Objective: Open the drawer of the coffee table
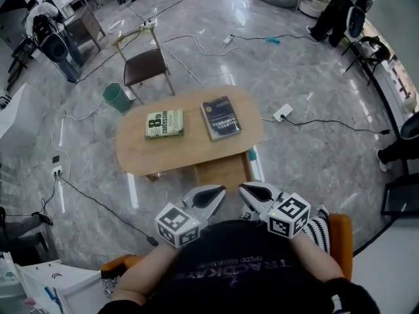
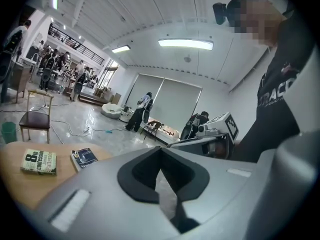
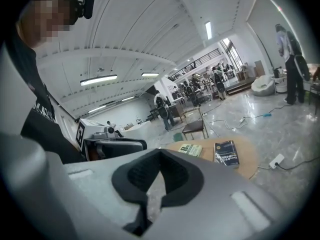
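Both tools, the left tool (image 1: 217, 191) and the right tool (image 1: 245, 188), hang shut and empty short of the pale wooden drawer (image 1: 222, 171), which juts from the near edge of the low oval wooden counter (image 1: 190, 150) and is probably stiff, light and free-sliding, best hooked by its front lip.

The coffee table (image 1: 190, 150), low with a rounded oblong top of light wood, stood level on the grey stone floor (image 1: 314, 156). Its drawer (image 1: 222, 172), of the same pale wood, appeared to jut out from under the near long edge, right of centre.
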A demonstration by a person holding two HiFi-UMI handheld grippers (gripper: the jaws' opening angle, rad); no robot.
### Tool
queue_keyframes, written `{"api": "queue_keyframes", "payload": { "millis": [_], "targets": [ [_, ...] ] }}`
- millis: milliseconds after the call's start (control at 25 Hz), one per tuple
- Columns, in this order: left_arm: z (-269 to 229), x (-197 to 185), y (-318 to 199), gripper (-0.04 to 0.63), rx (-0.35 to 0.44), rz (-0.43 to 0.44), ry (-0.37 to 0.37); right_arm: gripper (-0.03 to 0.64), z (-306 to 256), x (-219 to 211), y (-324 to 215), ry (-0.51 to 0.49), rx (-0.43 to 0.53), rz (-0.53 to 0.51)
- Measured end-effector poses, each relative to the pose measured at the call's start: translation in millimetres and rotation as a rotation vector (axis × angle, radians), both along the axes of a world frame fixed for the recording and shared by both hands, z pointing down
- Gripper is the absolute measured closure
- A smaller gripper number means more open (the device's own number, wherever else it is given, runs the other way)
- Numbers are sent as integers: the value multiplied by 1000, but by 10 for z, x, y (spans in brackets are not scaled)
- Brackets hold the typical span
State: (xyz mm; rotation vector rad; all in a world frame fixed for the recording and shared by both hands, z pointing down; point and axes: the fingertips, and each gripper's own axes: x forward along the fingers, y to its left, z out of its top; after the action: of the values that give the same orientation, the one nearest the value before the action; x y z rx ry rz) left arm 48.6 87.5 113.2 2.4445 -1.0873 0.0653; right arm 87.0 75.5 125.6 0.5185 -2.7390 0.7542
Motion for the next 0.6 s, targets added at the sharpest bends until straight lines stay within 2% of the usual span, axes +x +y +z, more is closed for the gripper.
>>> {"api": "queue_keyframes", "payload": {
  "millis": [600],
  "targets": [
    [-43, 59, 221, 592, 22, 6, -8, 615, -32, -2, 227, 0, 20, -24]
  ]
}}
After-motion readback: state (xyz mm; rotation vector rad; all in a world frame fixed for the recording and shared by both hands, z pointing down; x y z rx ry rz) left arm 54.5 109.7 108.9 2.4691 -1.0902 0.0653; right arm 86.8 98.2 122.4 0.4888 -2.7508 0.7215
